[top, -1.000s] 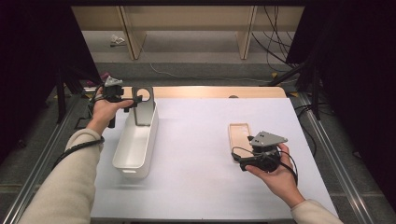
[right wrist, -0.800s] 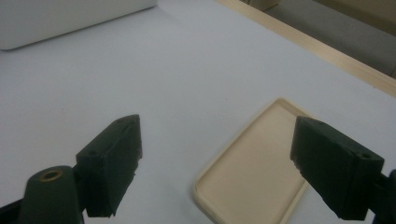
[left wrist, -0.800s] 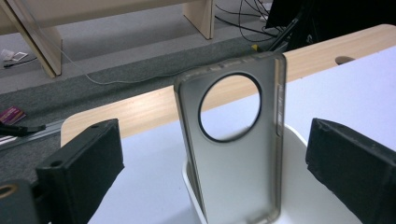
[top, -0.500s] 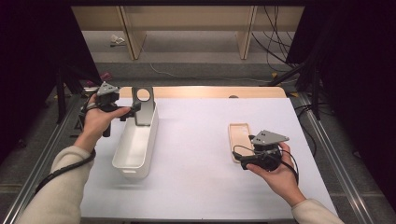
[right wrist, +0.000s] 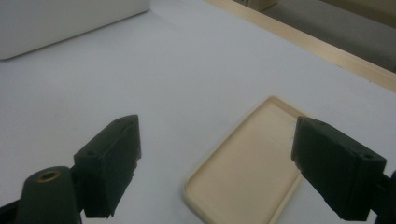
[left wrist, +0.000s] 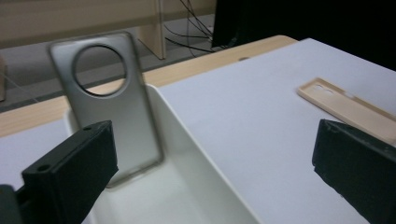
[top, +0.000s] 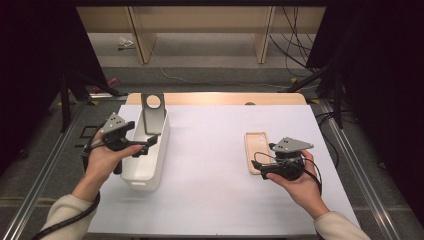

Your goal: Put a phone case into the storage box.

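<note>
We have two phone cases in play. The grey case (top: 153, 114), with its big round camera cut-out, stands nearly upright at the far end of the white bin (top: 145, 159), leaning against the end wall and tilted a little. In the left gripper view the same grey case (left wrist: 112, 107) rises out of the white bin (left wrist: 196, 158) with its lower edge down on the floor of the bin.

Our left claw (top: 141, 148) sits over the near left side of the bin, jaws pointing across it. From its own camera we see the left claw (left wrist: 215, 172) spread wide — the jaws have just been opening, and nothing sits between them. The grey case stands clear of the pads, beyond them.

Over on the right, the beige case (top: 256, 150) lies flat on the white bench (top: 210, 150), hollow side up, well apart from the bin. Our right claw (top: 256, 167) hovers at its near end, held in the right hand (top: 300, 182). In the right gripper view the right claw (right wrist: 215, 172) also stands wide — the beige case (right wrist: 247, 172) lies on the bench below the gap, towards the right-hand jaw, and the pads are not pressing on it.

Beyond the white sheet runs the bench's wooden far edge (top: 215, 98).
</note>
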### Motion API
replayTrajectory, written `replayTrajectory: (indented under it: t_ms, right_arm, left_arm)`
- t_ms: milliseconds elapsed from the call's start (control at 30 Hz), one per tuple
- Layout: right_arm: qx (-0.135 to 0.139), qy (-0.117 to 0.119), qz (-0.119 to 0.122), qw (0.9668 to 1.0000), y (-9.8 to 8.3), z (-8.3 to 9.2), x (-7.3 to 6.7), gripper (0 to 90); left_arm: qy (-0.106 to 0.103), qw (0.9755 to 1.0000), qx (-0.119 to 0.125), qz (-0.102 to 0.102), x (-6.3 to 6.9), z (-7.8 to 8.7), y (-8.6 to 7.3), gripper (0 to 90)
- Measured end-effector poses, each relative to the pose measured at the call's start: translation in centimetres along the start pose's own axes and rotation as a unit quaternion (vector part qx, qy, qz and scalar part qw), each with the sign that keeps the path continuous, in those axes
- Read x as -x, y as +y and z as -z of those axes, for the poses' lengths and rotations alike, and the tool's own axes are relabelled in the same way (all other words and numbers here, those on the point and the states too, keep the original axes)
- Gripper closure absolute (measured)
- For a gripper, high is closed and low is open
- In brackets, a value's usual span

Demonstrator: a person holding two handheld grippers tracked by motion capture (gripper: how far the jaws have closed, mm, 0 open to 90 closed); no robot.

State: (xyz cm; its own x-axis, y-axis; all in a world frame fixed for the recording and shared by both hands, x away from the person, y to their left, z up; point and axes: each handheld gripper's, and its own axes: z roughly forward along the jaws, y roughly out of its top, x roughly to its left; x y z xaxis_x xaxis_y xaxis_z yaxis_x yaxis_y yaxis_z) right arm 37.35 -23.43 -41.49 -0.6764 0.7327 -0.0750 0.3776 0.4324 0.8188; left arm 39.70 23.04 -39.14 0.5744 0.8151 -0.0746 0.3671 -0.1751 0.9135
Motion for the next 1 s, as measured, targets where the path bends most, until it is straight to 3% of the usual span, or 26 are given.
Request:
replayTrajectory:
  t_ms: [200, 500, 667, 1000]
  right_arm:
    - [0.001, 0.000, -0.003, 1.0000, 0.0, 0.1, 0.2, 16.6]
    - [0.003, 0.004, -0.002, 1.0000, -0.1, 0.0, 0.3, 16.7]
    - [0.001, 0.009, -0.003, 1.0000, -0.2, 0.0, 0.2, 16.7]
    - [0.002, 0.014, -0.001, 0.9999, -0.1, -0.1, 0.1, 16.6]
  left_arm:
    - [-0.005, 0.9995, -0.003, -0.030, 1.9, 0.3, -1.3, 0.0]
    - [-0.040, 0.9977, 0.011, -0.054, 4.8, 0.5, -2.8, 0.0]
    - [-0.037, 0.9964, 0.012, -0.075, 6.4, 0.7, -3.5, 0.0]
    - [-0.049, 0.9970, 0.011, -0.059, 6.6, 1.1, -4.2, 0.0]
